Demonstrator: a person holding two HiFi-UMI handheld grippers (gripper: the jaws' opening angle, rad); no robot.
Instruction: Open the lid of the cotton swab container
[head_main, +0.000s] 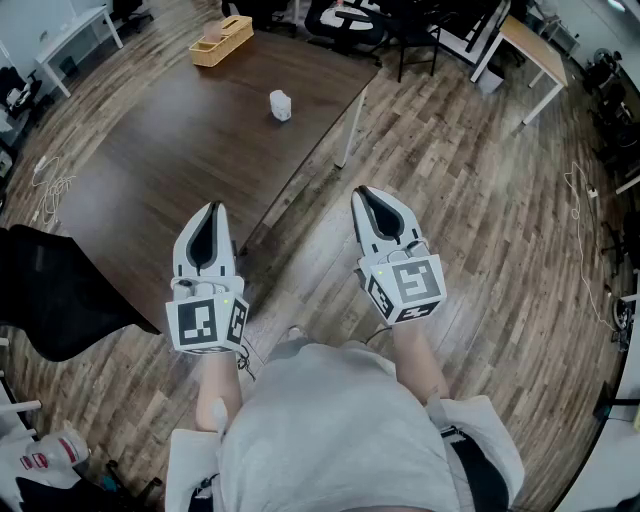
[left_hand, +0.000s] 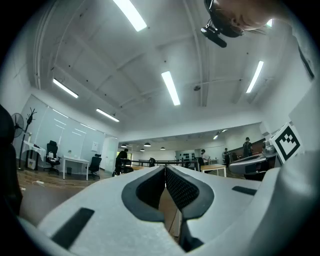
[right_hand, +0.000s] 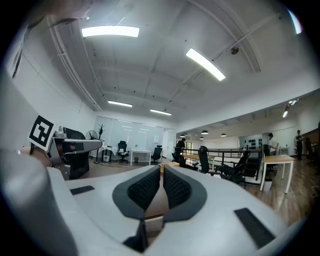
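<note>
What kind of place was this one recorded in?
Most likely an open-plan office or lab. A long dark table stands on plank flooring, there are office chairs and a light desk beyond it, and strip lights run along a high ceiling.

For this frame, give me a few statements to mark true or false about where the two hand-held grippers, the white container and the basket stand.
1. The left hand-held gripper and the right hand-held gripper are both shut and empty. True.
2. A small white container stands on the dark table. True.
3. The right hand-held gripper grips the container. False: the container stands alone, far ahead of both grippers.
4. A tan basket sits near the table's far edge. True.
5. The basket touches the container. False: they stand well apart.
</note>
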